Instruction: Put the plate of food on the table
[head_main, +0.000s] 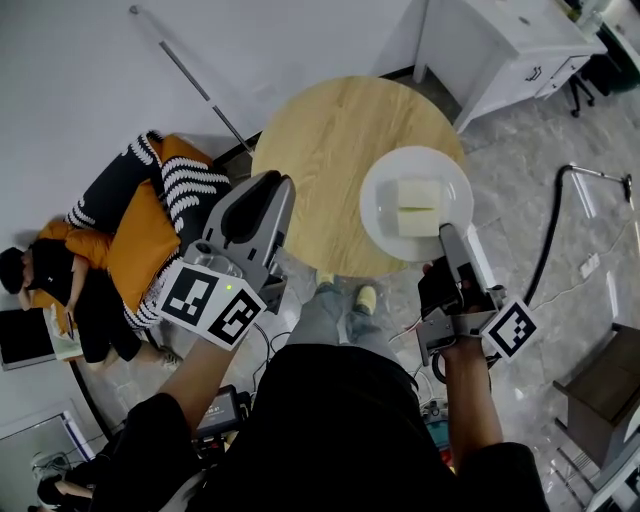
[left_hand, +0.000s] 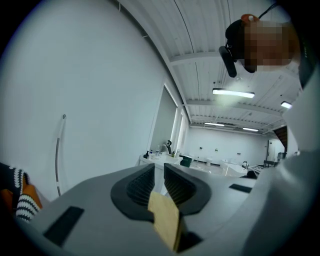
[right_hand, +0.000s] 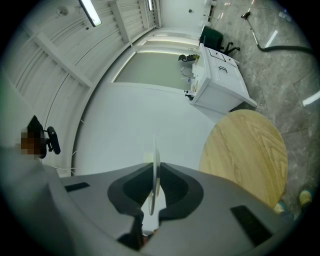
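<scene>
- White plate (head_main: 380, 225) is sitting over the near-right part of the round wooden counter (head_main: 320, 170), inside its edge as seen from the head view; not clear whether it is resting on the wood or hanging just above it.
- Food (head_main: 418, 207) is lying in the middle of the plate: pale blocks, side by side and touching.
- Right gripper (right_hand: 156, 167) is gripping the plate by its near rim. In the right gripper view the plate is showing edge-on between the fingers (right_hand: 175, 187), which are clamping it with only the thin rim between them.
- The right gripper's marker cube (head_main: 512, 330) is riding behind the fingers, above the person's right hand.
- Left gripper (left_hand: 159, 170) is hanging off the counter's near-left side, touching nothing and pointing toward the white wall.
- Its fingers (left_hand: 137, 187) are standing nearly together with only a slim slit between the tips and nothing in it. A flat tan piece (left_hand: 165, 220) is sitting low at their base; what it is cannot be told.
- The person's shoes (head_main: 366, 298) are showing just under the counter's near edge.
- Another person (head_main: 130, 230) in orange and striped clothing is lying to the left, well apart from the counter.
- A white cabinet (head_main: 510, 45) is standing beyond the counter on the right, and a dark hose (head_main: 548, 250) is curving across the grey floor to the right.
</scene>
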